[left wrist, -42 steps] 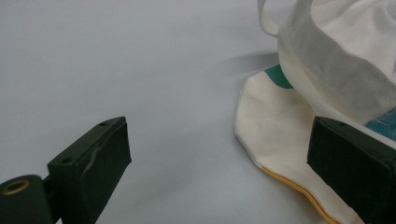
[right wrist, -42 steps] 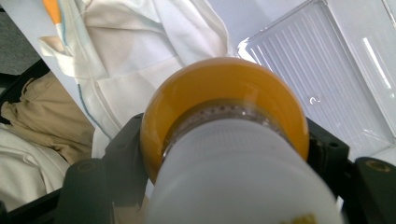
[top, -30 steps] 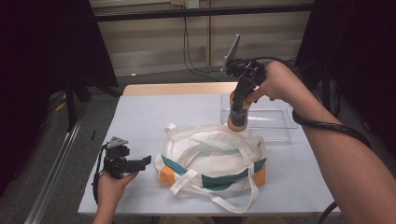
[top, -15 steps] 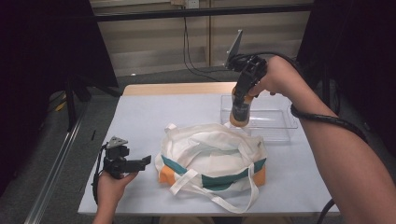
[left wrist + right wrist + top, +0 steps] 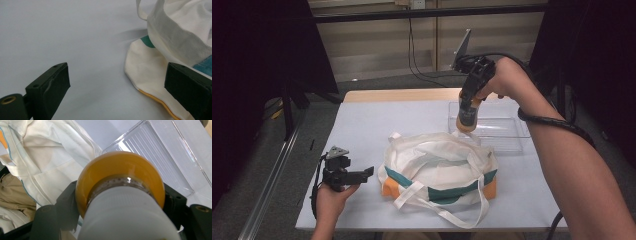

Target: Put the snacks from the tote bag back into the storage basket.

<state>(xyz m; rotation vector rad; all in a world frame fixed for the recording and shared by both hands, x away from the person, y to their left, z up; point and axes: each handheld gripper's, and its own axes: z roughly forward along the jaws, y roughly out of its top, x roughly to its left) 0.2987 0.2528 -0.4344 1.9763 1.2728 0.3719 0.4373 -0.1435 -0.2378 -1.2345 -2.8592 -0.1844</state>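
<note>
A pale grey-white table [image 5: 362,125] carries a crumpled white cloth tote bag with teal and orange trim [image 5: 437,170] at its middle and, behind it to the right, a clear ribbed plastic tray [image 5: 507,132]. Held above the tray's near-left corner, well clear of the tabletop, is an orange plastic bottle with a white ribbed cap [image 5: 467,117], base down, pinched near its cap end between the jaws of the right gripper [image 5: 470,97]. The right forearm reaches long across the table, wrist bent so the gripper points steeply down. The left gripper [image 5: 368,172] rests low at the table's left, level, jaws spread wide and empty, aimed at the bag's edge. The risk: with the round, smooth bottle gripped so high up, it could swing or slip and land on the tray's rim or the bag rather than inside the tray.
</note>
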